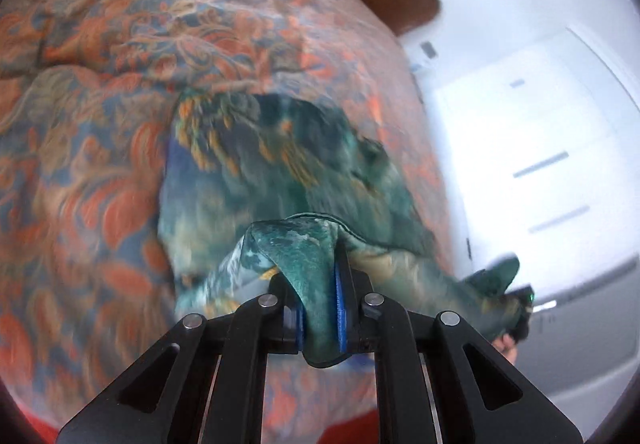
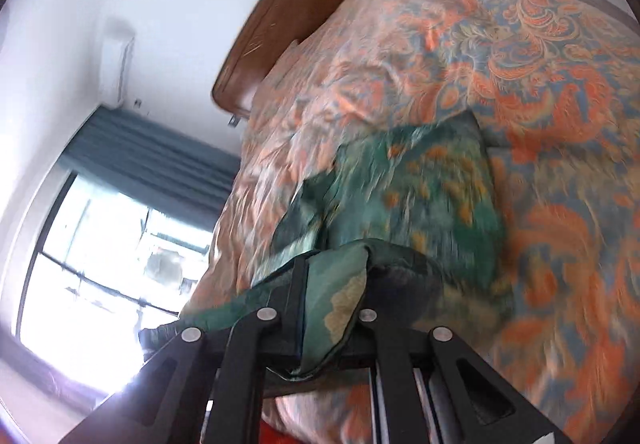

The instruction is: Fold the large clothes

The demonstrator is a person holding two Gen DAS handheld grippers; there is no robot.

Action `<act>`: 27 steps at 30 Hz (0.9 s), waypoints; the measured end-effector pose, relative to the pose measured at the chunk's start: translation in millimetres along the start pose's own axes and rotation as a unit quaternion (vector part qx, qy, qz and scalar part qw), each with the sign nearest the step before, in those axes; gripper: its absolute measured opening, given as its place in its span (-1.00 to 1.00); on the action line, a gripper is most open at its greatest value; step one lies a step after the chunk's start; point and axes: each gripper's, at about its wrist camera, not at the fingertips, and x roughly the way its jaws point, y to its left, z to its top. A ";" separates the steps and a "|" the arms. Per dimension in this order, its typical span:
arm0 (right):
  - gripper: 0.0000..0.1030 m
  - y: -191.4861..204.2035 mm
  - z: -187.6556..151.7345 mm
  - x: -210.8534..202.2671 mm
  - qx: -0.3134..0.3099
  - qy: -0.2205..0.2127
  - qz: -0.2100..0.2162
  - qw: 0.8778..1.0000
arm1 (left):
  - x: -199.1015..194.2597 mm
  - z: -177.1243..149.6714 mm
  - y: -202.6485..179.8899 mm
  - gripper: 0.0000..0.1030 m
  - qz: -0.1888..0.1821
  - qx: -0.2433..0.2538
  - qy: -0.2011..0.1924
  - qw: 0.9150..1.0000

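We see both grippers clamped on the same green garment point(image 1: 280, 164), which hangs over the bed's orange-and-blue paisley bedspread point(image 1: 100, 104). Left gripper point(image 1: 320, 296): jaws pressed together, pinching a bunched fold of the green fabric between the blue pads point(image 1: 341, 308); cloth spills out above and below the fingers. From that pinch the garment runs away toward the bedspread, its far part lying on it, blurred, with orange-yellow print showing. To the side of the left gripper, off the bedspread's edge, we catch the right gripper point(image 1: 520, 300) with another bit of green cloth at it, and part of a hand point(image 1: 505, 345) below. Right wrist view: right gripper point(image 2: 332, 284) jaws closed tight on a folded edge of the garment point(image 2: 420, 184), green with a tan patch, the cloth draping down between the fingers. Beyond it the garment rests on the bedspread point(image 2: 560, 84), about mid-bed. Brown headboard point(image 2: 288, 16) sits at the far end of the bedspread. Beside the bedspread on one side: window point(image 2: 100, 264) with dark curtain point(image 2: 152, 156); on the other side, white cabinet point(image 1: 532, 148) with drawer handles. Heavy motion blur in both views, so fine garment detail we cannot tell.
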 end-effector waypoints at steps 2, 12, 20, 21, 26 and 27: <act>-0.82 -12.8 14.8 17.4 0.009 -0.013 -0.022 1.000 | 20.4 17.7 5.7 -0.80 0.019 -0.014 -0.002 1.000; -0.32 -78.2 30.9 84.7 0.145 -0.031 -0.057 0.987 | 82.6 51.9 14.5 -0.15 0.050 -0.050 0.010 0.997; 0.31 -60.3 57.5 53.5 0.184 -0.070 0.030 0.980 | 7.7 58.0 -4.5 0.73 0.032 0.009 -0.054 0.998; 0.32 -55.9 60.2 48.2 0.172 -0.072 0.029 0.982 | 3.1 54.7 -2.9 0.73 0.038 0.021 -0.053 0.998; 0.33 -29.5 56.6 32.1 0.038 -0.049 -0.079 0.995 | 14.9 22.3 2.7 0.73 0.105 0.113 -0.001 0.988; 0.33 -28.8 52.9 30.3 0.007 -0.037 -0.104 0.994 | 16.2 12.1 2.0 0.73 0.116 0.129 0.012 0.985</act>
